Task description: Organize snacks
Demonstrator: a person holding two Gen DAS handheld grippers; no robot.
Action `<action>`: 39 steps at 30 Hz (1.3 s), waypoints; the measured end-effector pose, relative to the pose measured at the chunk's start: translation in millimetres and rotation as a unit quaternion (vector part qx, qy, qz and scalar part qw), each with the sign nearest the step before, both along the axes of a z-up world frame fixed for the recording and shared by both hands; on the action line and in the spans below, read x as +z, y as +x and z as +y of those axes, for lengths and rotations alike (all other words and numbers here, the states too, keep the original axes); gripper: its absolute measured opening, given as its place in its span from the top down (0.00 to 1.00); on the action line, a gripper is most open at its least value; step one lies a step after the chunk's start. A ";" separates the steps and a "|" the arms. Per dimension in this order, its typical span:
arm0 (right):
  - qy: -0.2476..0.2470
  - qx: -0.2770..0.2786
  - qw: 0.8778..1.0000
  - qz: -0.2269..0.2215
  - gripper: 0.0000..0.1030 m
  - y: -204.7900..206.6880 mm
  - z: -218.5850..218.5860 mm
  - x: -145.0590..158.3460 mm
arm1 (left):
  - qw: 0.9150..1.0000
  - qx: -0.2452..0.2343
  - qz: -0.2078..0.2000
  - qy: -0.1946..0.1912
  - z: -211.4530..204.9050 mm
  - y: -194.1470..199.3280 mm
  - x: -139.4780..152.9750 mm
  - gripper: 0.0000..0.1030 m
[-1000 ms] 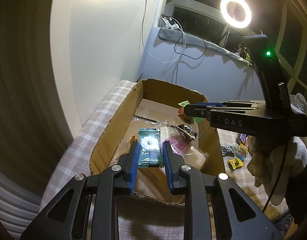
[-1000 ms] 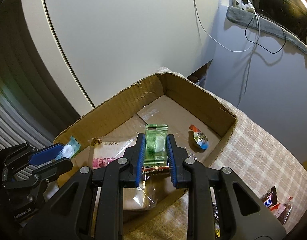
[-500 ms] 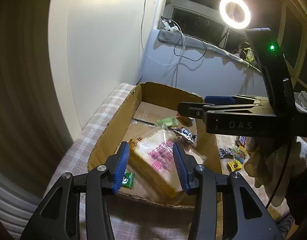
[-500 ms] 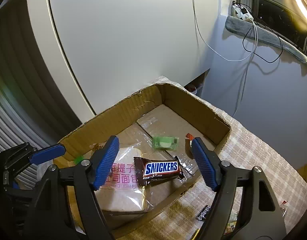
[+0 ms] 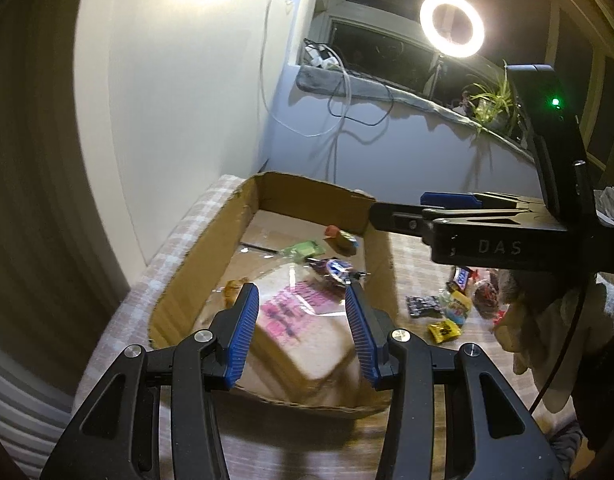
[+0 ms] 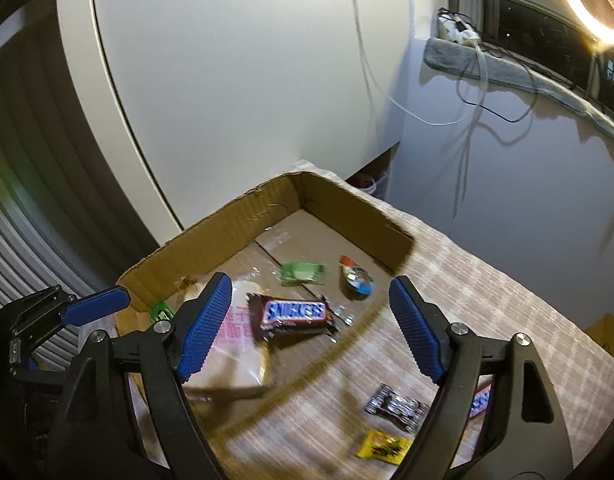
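An open cardboard box (image 5: 315, 192) (image 6: 347, 196) stands on a checked cloth. In it lie a bread packet with pink print (image 5: 307, 320) (image 6: 235, 344), a Snickers bar (image 6: 295, 314) resting on it, a green packet (image 6: 303, 272) (image 5: 303, 249), a smaller green packet (image 6: 161, 312) in the left corner and a red-and-blue candy (image 6: 357, 278). My left gripper (image 5: 302, 296) hangs open over the box's near edge with nothing between its fingers. My right gripper (image 6: 311, 284) (image 5: 387, 216) stands wide open and holds nothing, above the box's right side.
Loose snacks lie on the cloth (image 6: 487, 280) right of the box: a black-and-white packet (image 6: 395, 404), a yellow one (image 6: 383, 446) and a small Snickers (image 6: 481, 400). A gloved hand (image 5: 547, 320) holds the right gripper. A white wall rises behind the box.
Both grippers were shut on green packets a second ago. Both have opened, and the packets now lie in the box. The right gripper has drawn back and risen.
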State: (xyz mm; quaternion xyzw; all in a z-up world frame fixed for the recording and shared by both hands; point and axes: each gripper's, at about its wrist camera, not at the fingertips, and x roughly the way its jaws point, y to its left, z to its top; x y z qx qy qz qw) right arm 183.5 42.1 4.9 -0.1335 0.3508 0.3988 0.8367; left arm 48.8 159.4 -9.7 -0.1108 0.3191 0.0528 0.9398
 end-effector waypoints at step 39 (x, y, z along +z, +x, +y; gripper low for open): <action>-0.011 -0.102 0.990 0.091 0.39 27.5 -196.8 -65.7 | 0.985 -0.144 0.091 -0.006 -157.8 70.3 -61.0 0.57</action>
